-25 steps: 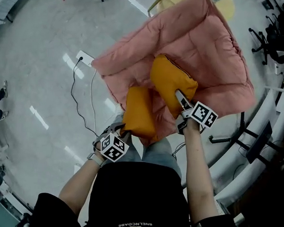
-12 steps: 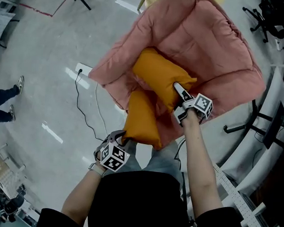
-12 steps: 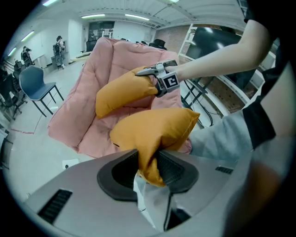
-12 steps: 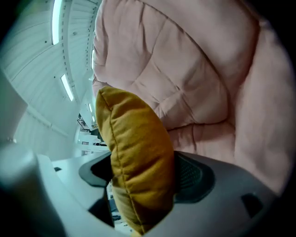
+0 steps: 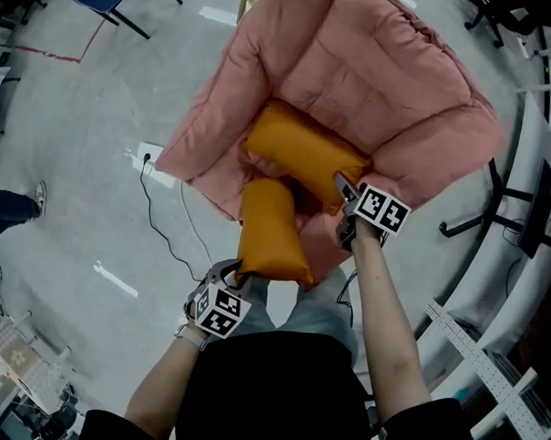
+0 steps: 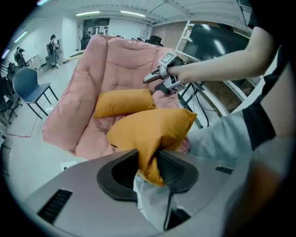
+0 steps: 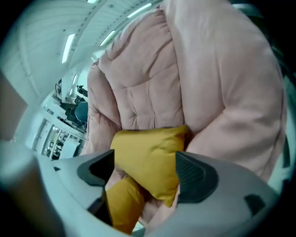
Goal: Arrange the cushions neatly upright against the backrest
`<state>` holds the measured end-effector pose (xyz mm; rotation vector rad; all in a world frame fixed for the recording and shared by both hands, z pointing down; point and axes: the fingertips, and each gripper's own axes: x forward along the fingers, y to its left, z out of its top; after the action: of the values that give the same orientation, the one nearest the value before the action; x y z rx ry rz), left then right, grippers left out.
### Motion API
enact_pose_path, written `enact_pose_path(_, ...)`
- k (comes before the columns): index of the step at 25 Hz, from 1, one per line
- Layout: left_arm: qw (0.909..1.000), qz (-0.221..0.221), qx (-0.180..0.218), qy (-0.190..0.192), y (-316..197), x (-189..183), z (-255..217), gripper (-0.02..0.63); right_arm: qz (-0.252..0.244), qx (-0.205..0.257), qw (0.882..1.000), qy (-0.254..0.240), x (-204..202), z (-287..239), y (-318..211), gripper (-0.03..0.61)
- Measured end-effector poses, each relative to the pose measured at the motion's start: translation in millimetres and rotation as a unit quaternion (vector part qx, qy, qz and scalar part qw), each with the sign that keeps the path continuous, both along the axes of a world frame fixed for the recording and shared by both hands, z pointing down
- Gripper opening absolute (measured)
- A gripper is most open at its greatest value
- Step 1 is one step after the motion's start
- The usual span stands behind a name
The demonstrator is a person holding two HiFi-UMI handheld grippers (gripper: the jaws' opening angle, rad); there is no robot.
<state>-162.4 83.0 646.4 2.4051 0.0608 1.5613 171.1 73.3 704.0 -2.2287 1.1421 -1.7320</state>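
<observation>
Closest to me, my left hand-held gripper [image 6: 147, 172] pinches one corner of a plump orange cushion [image 6: 155, 128], jaws narrowly apart with the fabric bunched between them. That cushion lies lengthwise over the front edge of the seat. Further in, my right hand-held gripper [image 7: 143, 172] has just been opening its jaws. They stand wide, with a corner of the second orange cushion [image 7: 149, 155] loose between them. This cushion lies tilted across the seat, low against the backrest of the padded pink armchair [image 5: 382, 73].

Bright, even light from ceiling strips [image 6: 99, 13]; fisheye bends the edges; right gripper view perhaps slightly blurred.
</observation>
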Motion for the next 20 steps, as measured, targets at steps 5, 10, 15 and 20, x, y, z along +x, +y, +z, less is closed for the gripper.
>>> enact_pose_path(5,1.0,-0.001,0.001,-0.006,6,5,0,0.126,-0.251,-0.068,0.949,0.177,-13,-5,-22,0.421)
enact_pose_path(10,0.9998,-0.008,0.011,-0.016,16,9,-3,0.126,-0.491,-0.14,0.83,0.225,-38,46,-53,0.506)
enact_pose_path(15,0.9996,-0.012,0.015,-0.023,28,12,0,0.126,-0.569,-0.201,0.763,0.231,-35,92,-61,0.535)
enact_pose_path(20,0.999,-0.031,0.015,-0.028,32,13,3,0.126,-0.573,-0.216,0.759,0.22,-36,115,-68,0.527)
